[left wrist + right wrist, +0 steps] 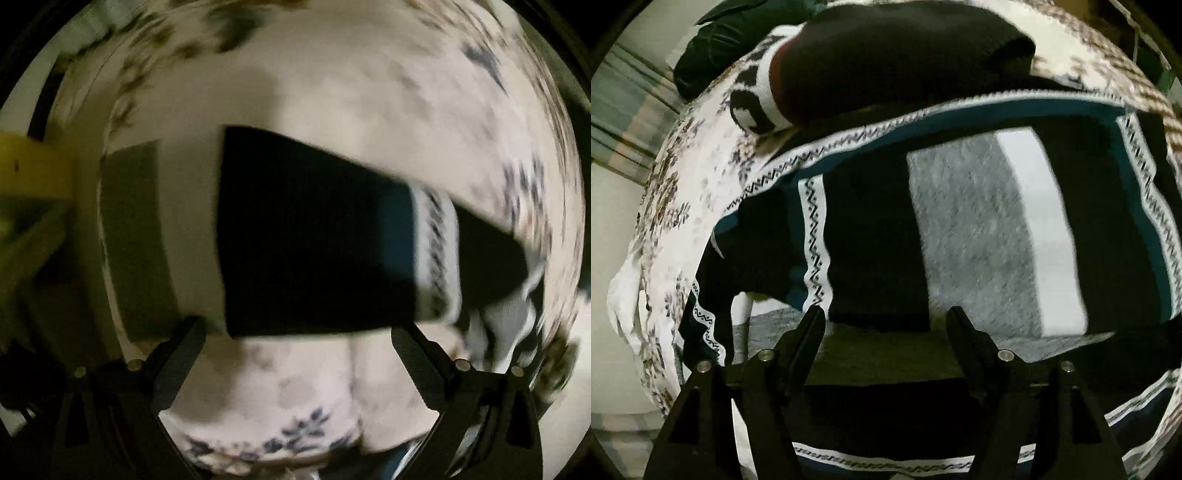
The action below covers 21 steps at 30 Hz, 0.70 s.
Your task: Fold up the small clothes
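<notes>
The right gripper [886, 321] is pointing steeply down, jaws standing apart and gripping nothing, over a dark sweater [871, 236] with white zigzag bands that is lying spread on a flowered bedsheet [687, 192]. The left gripper [297, 332] is also aiming down, jaws wide and released. Only its blurred view is showing a folded black cloth [314, 236] beyond the fingertips; only the right view is showing a dark bundle [897, 59] farther back.
</notes>
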{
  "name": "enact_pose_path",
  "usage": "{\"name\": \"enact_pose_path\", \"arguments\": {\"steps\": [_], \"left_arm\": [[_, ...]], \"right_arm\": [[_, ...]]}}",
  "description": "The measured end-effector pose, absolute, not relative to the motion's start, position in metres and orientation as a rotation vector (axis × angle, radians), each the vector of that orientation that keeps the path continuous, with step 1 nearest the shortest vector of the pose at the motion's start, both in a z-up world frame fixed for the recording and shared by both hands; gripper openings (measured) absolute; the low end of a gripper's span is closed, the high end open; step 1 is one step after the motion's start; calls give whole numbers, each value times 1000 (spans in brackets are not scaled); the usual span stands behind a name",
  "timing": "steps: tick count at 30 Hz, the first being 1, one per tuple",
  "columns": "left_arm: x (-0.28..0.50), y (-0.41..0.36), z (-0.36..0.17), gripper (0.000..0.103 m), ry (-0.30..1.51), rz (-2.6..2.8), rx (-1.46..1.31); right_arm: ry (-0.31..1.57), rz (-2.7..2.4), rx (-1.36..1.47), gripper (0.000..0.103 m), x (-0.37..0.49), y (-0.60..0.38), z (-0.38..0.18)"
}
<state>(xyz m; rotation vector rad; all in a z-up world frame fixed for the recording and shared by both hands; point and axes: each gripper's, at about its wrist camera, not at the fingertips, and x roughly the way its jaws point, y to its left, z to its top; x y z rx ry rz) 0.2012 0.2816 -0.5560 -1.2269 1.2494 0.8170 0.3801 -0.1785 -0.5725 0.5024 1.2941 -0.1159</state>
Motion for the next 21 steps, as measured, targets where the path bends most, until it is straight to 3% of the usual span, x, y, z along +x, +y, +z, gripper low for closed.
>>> {"name": "enact_pose_path", "arguments": {"steps": [3, 5, 7, 15, 21], "left_arm": [[201, 295, -554, 97, 1196, 822, -1243], [207, 307, -549, 82, 1170, 818, -1225], [217, 326, -537, 76, 1130, 814, -1185], [224, 427, -485, 76, 918, 935, -943], [189, 384, -515, 76, 1023, 834, -1062]], "right_arm": [[1307, -98, 492, 70, 382, -165, -576], [1308, -81, 471, 70, 385, -153, -576], [1307, -65, 445, 70, 388, -142, -576], [1306, -16, 403, 70, 395, -118, -573], [1321, -9, 397, 70, 389, -115, -577]]}}
